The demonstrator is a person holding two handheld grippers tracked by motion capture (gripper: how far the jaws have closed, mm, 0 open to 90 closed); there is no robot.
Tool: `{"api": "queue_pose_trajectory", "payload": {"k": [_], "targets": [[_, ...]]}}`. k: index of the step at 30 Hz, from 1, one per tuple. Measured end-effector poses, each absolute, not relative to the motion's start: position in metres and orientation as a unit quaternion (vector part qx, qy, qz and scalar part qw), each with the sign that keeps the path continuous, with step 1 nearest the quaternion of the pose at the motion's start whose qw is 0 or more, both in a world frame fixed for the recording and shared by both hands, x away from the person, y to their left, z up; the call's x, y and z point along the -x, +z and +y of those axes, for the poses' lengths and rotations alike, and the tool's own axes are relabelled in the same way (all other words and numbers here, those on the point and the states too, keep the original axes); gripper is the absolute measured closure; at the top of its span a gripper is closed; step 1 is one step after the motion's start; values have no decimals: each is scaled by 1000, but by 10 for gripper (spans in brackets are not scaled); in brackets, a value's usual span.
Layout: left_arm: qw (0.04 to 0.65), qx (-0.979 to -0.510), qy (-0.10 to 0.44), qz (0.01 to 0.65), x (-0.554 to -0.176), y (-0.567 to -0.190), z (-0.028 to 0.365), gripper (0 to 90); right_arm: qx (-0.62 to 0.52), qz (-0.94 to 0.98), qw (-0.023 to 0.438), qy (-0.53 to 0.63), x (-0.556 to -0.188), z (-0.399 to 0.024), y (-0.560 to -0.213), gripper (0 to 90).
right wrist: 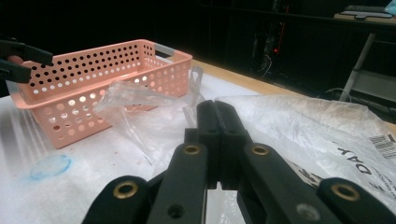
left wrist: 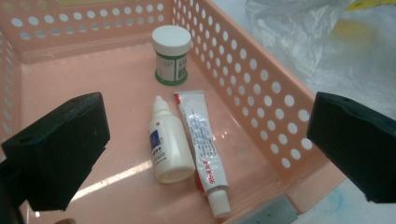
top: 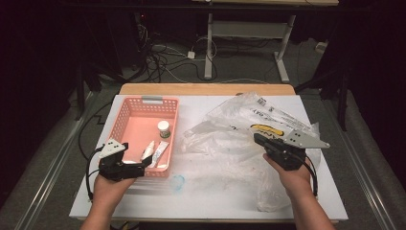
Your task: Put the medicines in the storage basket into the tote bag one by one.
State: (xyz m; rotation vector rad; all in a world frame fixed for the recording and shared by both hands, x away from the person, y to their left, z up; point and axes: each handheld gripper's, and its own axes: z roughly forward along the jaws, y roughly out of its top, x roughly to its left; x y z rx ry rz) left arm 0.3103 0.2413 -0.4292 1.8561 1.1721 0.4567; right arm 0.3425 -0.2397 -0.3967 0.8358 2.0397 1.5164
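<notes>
Bench (top: 201, 191) carries crumpled plastic bag (top: 239, 129) at right, pink basket (top: 143, 108) at left. Inside basket: tube (left wrist: 203, 140), dropper bottle (left wrist: 169, 144) lying side by side, small jar (left wrist: 172, 53) upright behind. Left gripper (left wrist: 201, 154) fingers wide over basket's near end, nothing held; right gripper (right wrist: 218, 140) fingers shut on bag's plastic.

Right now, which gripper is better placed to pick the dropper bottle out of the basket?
Left. The left gripper hangs open over the basket, with the bottle between its jaws' line. The right gripper is shut, over the plastic bag.
</notes>
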Motion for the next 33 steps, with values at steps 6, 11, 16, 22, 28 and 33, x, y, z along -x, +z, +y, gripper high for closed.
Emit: {"api": "queue_pose_trajectory", "payload": {"k": [6, 11, 16, 22, 28, 33], "targets": [[401, -770, 164, 469, -316, -428, 232, 0, -301, 749, 227, 546, -344, -236, -400, 900], [365, -792, 147, 468, -321, -426, 227, 0, -298, 750, 225, 546, -341, -235, -401, 900], [339, -807, 138, 463, -325, -422, 223, 5, -296, 749, 227, 547, -341, -238, -399, 900], [342, -811, 117, 461, -337, -412, 216, 70, -302, 746, 227, 549, -341, -240, -398, 900], [325, -819, 82, 466, -355, -406, 213, 147, -300, 744, 226, 553, -341, -243, -398, 900], [304, -827, 62, 468, -370, -405, 213, 224, -303, 741, 227, 554, -342, -246, -398, 900]]}}
